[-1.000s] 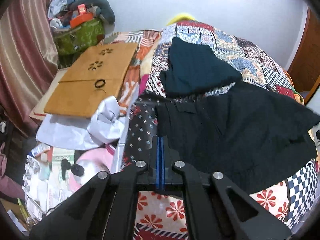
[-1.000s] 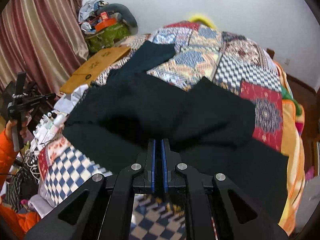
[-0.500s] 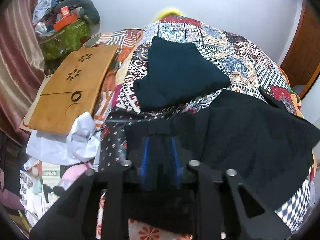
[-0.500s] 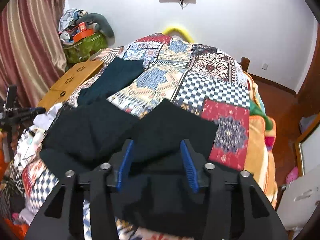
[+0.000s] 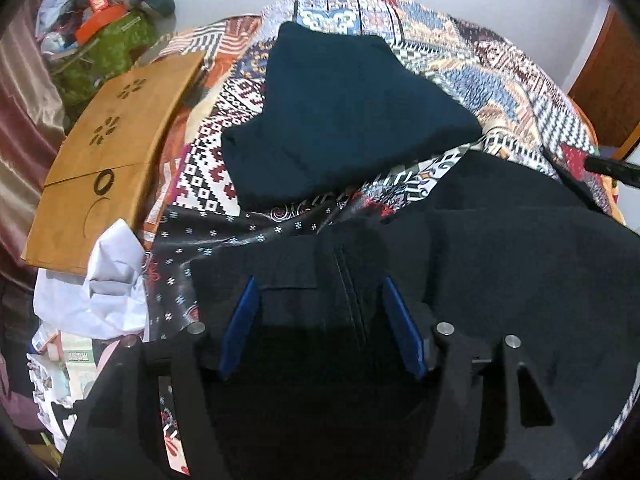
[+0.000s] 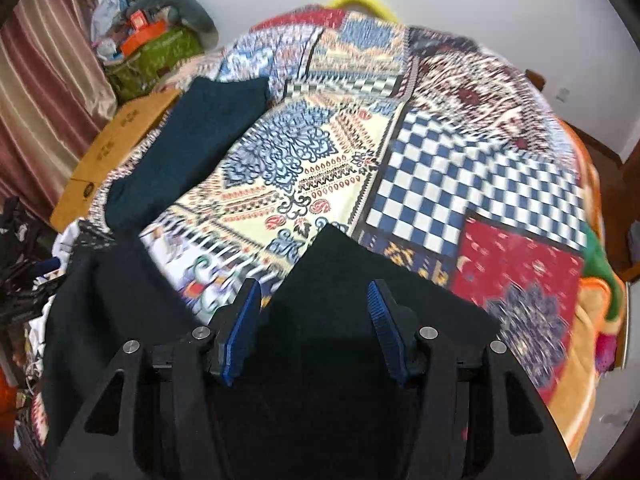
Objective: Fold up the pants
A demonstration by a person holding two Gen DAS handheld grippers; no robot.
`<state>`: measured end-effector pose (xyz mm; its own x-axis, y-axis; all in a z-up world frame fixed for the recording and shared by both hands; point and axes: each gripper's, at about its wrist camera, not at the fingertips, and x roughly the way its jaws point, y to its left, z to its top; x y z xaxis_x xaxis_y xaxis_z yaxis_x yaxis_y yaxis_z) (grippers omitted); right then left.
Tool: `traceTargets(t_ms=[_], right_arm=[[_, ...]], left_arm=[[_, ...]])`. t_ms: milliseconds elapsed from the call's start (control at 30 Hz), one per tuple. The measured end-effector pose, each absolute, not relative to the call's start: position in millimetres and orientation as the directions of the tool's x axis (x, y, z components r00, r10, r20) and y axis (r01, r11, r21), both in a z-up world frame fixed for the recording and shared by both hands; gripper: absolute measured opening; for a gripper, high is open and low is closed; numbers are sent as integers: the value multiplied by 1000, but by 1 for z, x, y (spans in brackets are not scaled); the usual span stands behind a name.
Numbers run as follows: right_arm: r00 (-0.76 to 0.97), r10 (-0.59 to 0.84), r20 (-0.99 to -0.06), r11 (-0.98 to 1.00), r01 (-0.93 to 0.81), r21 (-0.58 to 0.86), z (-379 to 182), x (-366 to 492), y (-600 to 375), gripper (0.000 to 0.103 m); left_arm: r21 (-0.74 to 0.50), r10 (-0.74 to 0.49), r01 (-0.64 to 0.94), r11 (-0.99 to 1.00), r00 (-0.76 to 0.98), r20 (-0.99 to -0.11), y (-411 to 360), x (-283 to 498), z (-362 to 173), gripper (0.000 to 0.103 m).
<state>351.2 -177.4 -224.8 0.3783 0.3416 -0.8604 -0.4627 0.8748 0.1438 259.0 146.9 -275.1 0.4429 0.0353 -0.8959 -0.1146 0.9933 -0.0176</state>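
Both pairs of jaws stand parted with nothing pressed between the blue pads, and both have just been opening: the left gripper (image 5: 320,320) is poised over the waistband end of the black fabric pants (image 5: 500,280), where a flap and a seam can be made out between the fingers, while the right gripper (image 6: 314,320) is held over a squared black leg end (image 6: 360,280) that lies flat on the bedding. The pants are spread across the near part of the patchwork quilt (image 6: 460,168), one portion reaching away to the left in the right wrist view. The cloth is judged to be soft, limp and light, likely to sag and crease when lifted and not slippery against the quilt, so hold would best be taken at the firmer waistband and at the hemmed leg corners, pinched through all layers. Just beyond the pants a folded dark teal garment (image 5: 344,112) is laid on the quilt, apart from them. Beside the bed, to the left, crumpled white paper (image 5: 108,280) is seen, then a tan wooden board with cut-out holes (image 5: 108,148), and farther off a green bag (image 5: 108,56) piled with clutter in front of a striped maroon curtain (image 6: 44,80). No brand, label or writing can be read anywhere; the small print near the floor is too blurred.
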Motion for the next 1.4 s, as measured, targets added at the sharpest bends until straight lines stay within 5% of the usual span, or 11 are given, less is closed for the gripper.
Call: traceTargets(t_ms=[267, 400, 500, 1000, 1400], right_arm=[[290, 358, -888, 871, -447, 205, -270, 384, -165, 50], [297, 339, -893, 872, -455, 180, -272, 378, -170, 10], [305, 332, -892, 873, -457, 169, -270, 374, -176, 5], [592, 318, -741, 937, -314, 152, -133, 279, -315, 4], [657, 261, -707, 964, -212, 160, -129, 188, -398, 4]], left_arm=[[-13, 35, -107, 994, 433, -901, 147, 269, -289, 71], [13, 56, -102, 995, 430, -901, 141, 271, -289, 71], [23, 64, -100, 995, 432, -900, 137, 270, -284, 71], [38, 30, 5, 999, 537, -843, 76, 246, -205, 78], [9, -71, 175, 984, 445, -893, -5, 245, -216, 81]])
